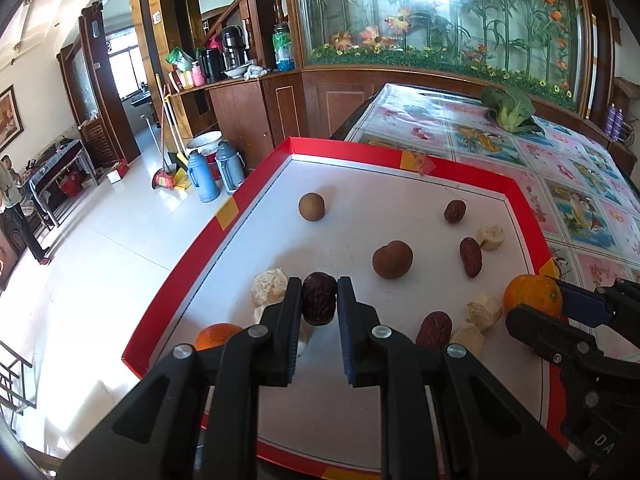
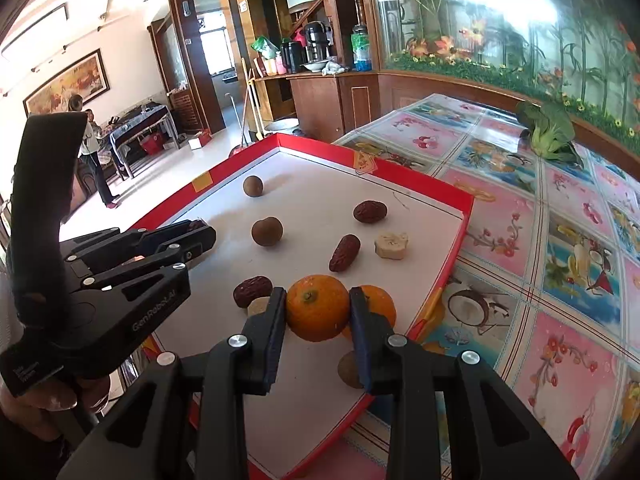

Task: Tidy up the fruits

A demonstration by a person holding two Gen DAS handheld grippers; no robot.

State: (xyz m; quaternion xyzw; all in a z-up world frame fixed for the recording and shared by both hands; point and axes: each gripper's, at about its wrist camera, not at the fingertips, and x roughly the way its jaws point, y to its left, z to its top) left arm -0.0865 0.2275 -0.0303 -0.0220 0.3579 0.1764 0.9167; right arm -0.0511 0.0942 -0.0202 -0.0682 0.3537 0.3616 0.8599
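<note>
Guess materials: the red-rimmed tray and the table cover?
Tray: looks like cardboard, a matte white floor with a thin folded red rim and yellow tape patches at the edges. Table cover: probably glossy plastic or oilcloth, since its printed fruit-and-flower squares catch bright reflections.

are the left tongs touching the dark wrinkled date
Touching. The left wrist view shows the left tongs pressing both sides of the dark wrinkled red date, with no gap.

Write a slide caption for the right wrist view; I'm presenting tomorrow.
Right tongs grip an orange over the red-rimmed tray while left tongs hold a date.
</note>
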